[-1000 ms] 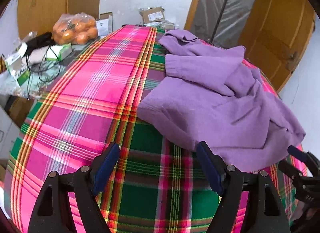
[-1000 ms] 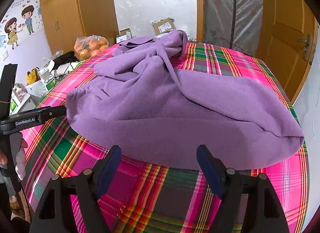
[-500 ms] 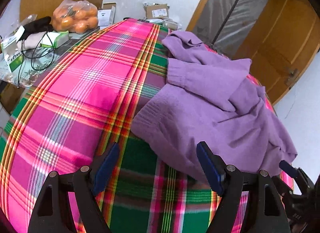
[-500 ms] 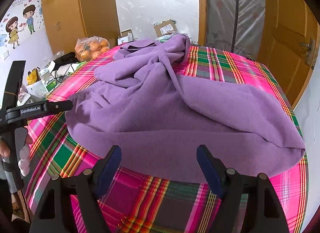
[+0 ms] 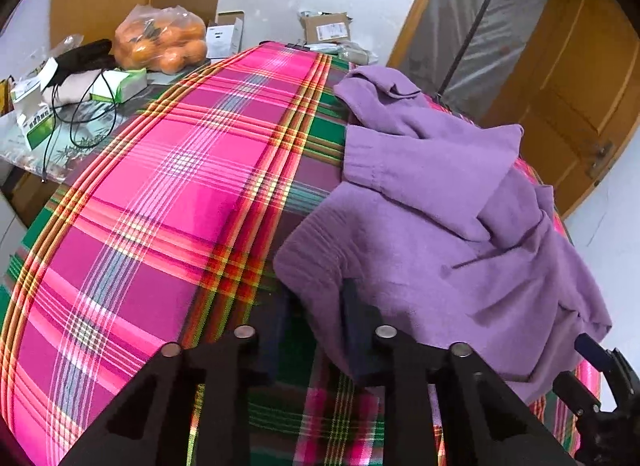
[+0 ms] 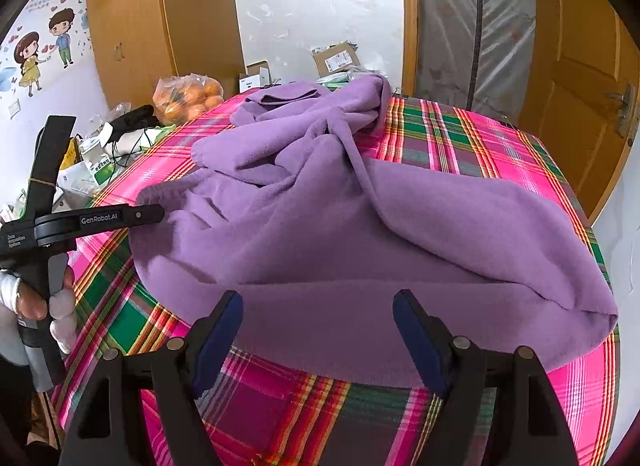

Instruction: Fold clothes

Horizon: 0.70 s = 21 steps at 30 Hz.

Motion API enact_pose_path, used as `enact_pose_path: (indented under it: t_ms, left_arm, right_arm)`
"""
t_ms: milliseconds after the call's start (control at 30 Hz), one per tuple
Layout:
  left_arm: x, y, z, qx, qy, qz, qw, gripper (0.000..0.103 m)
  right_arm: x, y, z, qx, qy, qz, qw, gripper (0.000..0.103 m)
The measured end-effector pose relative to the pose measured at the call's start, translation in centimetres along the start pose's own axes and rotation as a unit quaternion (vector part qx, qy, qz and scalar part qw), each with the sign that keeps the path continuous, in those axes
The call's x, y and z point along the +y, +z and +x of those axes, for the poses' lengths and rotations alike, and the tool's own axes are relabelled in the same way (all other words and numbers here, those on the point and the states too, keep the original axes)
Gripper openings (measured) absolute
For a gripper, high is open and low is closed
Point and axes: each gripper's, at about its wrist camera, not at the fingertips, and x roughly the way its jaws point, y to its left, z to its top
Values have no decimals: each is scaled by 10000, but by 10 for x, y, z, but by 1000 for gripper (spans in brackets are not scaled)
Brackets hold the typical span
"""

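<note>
A crumpled purple fleece sweater (image 5: 440,225) (image 6: 360,225) lies on the table's pink and green plaid cloth (image 5: 180,205). My left gripper (image 5: 318,294) is at the sweater's near left hem corner. Its jaws are closing, with the fabric pinched between the pads. In the right wrist view the same gripper (image 6: 158,213) touches that corner from the left, held by a gloved hand (image 6: 28,302). My right gripper (image 6: 318,306) stands open just short of the sweater's near hem, with only hem and cloth showing between its fingers. It also shows at the lower right of the left wrist view (image 5: 576,362).
A bag of oranges (image 5: 160,43), cardboard boxes (image 5: 326,27) and a side surface with cables and packets (image 5: 60,105) sit beyond the table's left and far edges. A wooden door (image 5: 580,85) stands to the right. Bare plaid cloth covers the table's left half.
My left gripper has moved forward to the sweater's near left corner and its jaws have gone from wide apart to narrow on the fabric. The right gripper has stayed still and open.
</note>
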Motion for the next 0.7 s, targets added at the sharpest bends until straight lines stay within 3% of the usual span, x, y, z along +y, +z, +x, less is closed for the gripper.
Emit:
enact_pose_path:
  t_ms: [167,700]
  left_arm:
    - [-6,-2,-4,-84,100,203,9997,11]
    - [12,-22,-47,-460,2,311,9985,8]
  right_arm:
    - [1,1,0,-21,-4,11,10000,79]
    - [7,4,-17,-156,-75,-13,9998,77]
